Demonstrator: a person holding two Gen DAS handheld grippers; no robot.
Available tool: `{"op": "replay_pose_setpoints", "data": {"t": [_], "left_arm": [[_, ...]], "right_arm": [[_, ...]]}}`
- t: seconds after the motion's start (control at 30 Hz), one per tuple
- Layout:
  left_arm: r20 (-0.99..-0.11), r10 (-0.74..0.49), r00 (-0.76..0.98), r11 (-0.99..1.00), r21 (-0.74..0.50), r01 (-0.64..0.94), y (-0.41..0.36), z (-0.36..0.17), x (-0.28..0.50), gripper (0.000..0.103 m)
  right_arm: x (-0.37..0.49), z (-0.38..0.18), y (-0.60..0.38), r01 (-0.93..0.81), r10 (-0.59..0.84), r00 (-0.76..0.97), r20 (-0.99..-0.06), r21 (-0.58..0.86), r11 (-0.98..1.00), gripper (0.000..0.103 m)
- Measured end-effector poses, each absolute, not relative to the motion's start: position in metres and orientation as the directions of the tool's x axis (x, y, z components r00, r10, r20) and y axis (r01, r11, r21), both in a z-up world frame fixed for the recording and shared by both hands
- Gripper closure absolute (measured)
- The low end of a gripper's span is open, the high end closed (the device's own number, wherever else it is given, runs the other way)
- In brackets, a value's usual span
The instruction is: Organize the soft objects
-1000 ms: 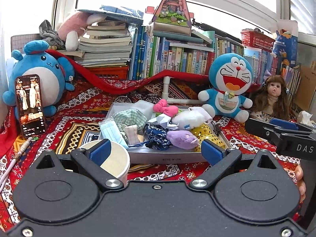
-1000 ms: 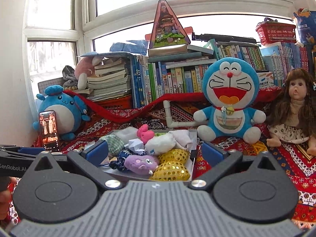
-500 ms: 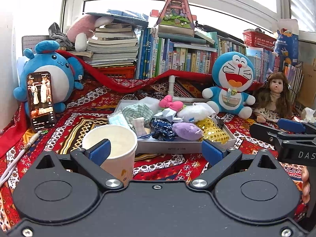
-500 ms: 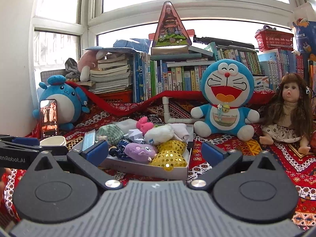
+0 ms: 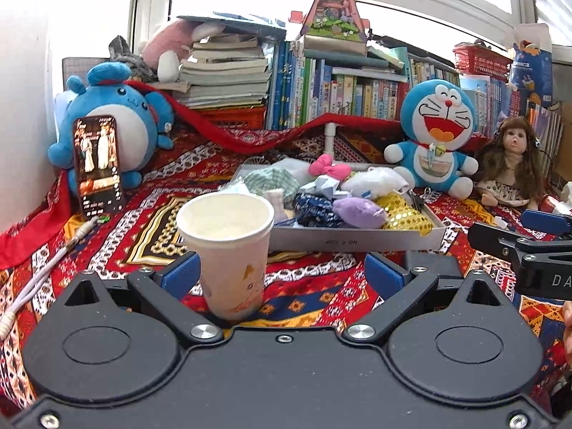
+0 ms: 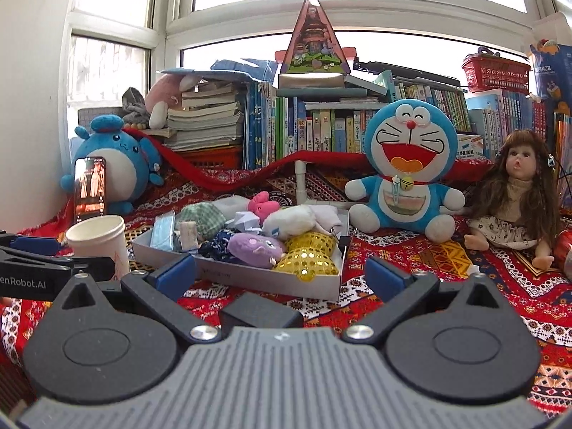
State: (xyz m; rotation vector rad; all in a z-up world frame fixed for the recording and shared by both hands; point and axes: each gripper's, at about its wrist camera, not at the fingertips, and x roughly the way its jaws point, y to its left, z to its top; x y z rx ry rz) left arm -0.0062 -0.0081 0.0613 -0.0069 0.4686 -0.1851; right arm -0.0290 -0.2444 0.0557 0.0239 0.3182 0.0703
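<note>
The left gripper (image 5: 282,275) stands spread wide with nothing held, and a white paper cup (image 5: 228,250) stands upright just ahead of it, close against its left blue finger (image 5: 180,273) (whether pad and cup wall touch cannot be told). Beyond the cup and a little to the right lies the grey tray (image 5: 357,241) heaped with soft things: a purple plush (image 5: 359,211), a gold sequinned piece (image 5: 407,212), a pink bow (image 5: 329,169) and a green checked cloth (image 5: 271,180). The right gripper (image 6: 280,273) is also wide apart and empty, low over the patterned red cloth (image 6: 429,261), the tray straight ahead of its fingers and near them, the cup off to its left.
</note>
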Motion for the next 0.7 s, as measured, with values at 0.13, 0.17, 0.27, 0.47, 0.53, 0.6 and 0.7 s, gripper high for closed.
{"op": "replay_pose_setpoints", "data": {"t": [0.13,0.17,0.27,0.47,0.53,0.6,0.7], "left_arm": [[-0.458,-0.169,0.873,0.985,-0.044,0.167,-0.006,0.056,-0.010,0.005],[-0.458,-0.166,0.873,0.985,-0.041,0.166,-0.006,0.055,-0.011,0.005],[-0.460,-0.158,0.874,0.986,-0.033,0.161,-0.006,0.052,-0.013,0.005],[-0.486,-0.153,0.860,0.987,-0.038,0.155,-0.006,0.041,-0.016,0.005],[-0.495,-0.149,0.856,0.988,-0.039,0.149,-0.005,0.037,-0.016,0.005],[-0.502,-0.141,0.853,0.989,-0.037,0.141,-0.004,0.034,-0.017,0.005],[-0.509,-0.125,0.852,0.991,-0.027,0.130,-0.003,0.029,-0.018,0.005]], "right_arm": [[-0.031,0.051,-0.244,-0.064,0.075,0.942,-0.327,0.044,0.997,0.000],[-0.031,0.050,-0.244,-0.063,0.074,0.940,-0.332,0.044,0.997,0.000],[-0.033,0.046,-0.243,-0.068,0.080,0.935,-0.346,0.046,0.997,0.000],[-0.036,0.036,-0.238,-0.070,0.077,0.925,-0.371,0.030,0.997,0.000],[-0.036,0.033,-0.237,-0.070,0.074,0.922,-0.381,0.024,0.997,0.000],[-0.037,0.030,-0.236,-0.069,0.071,0.920,-0.386,0.019,0.997,0.000],[-0.037,0.026,-0.234,-0.061,0.061,0.917,-0.395,0.013,0.998,0.000]]}}
